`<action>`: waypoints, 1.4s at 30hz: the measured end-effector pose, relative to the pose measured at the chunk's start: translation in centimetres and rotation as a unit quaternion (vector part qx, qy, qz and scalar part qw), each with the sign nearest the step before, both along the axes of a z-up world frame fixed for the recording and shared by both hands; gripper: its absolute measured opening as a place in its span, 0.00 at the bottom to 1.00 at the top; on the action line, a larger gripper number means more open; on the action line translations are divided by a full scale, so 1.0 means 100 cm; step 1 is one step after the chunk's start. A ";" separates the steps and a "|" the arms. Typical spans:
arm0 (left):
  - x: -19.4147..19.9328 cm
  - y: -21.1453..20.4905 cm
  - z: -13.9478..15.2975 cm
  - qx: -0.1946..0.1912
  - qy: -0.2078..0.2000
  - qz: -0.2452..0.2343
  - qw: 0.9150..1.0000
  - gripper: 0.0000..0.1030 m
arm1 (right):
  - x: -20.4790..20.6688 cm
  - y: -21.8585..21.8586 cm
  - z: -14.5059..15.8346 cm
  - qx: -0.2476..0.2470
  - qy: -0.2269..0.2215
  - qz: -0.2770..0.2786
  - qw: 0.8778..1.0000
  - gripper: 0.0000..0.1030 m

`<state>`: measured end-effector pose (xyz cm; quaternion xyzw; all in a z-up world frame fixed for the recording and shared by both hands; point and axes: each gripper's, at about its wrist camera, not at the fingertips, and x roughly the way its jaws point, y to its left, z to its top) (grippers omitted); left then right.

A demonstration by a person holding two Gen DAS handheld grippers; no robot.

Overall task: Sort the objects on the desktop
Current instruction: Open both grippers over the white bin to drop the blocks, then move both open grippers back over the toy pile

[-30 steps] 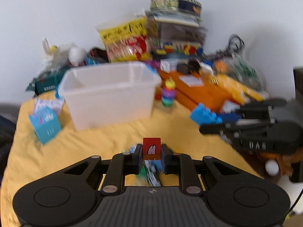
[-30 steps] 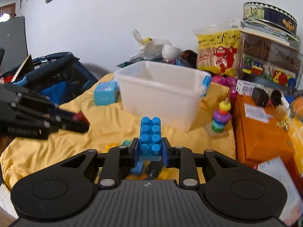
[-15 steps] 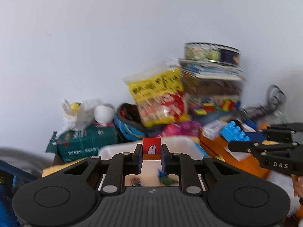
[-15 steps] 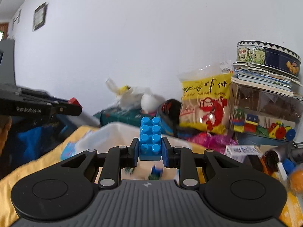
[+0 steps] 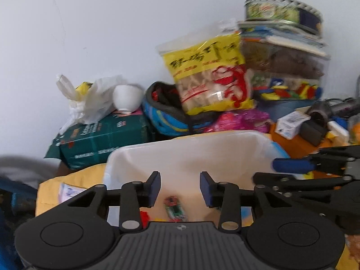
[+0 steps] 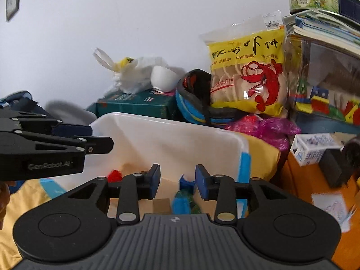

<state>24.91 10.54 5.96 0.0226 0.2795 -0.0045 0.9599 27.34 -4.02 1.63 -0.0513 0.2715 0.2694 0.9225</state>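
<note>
Left gripper [image 5: 180, 186] and right gripper [image 6: 177, 183] are both held spread and empty over the white bin [image 6: 171, 139], apparently so pieces land inside. A red block [image 6: 114, 176] and a blue brick [image 6: 186, 181] are seen lying in the bin, below and between the spread fingers.
</note>
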 end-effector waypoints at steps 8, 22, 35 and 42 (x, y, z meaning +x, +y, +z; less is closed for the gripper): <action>-0.098 -0.011 0.006 -0.025 -0.057 -0.048 0.997 0.64 | -0.071 -0.040 -0.002 0.022 -0.026 0.033 0.999 0.51; -0.247 -0.058 -0.098 -0.027 0.125 -0.072 0.989 0.64 | -0.190 -0.048 -0.082 -0.050 0.088 0.126 0.987 0.49; -0.272 -0.033 -0.105 -0.052 0.135 0.007 0.989 0.64 | -0.214 0.001 -0.114 -0.154 0.023 0.136 0.978 0.25; -0.238 -0.025 -0.109 -0.057 0.128 0.032 0.990 0.61 | -0.230 -0.038 -0.100 -0.113 0.060 0.130 0.983 0.16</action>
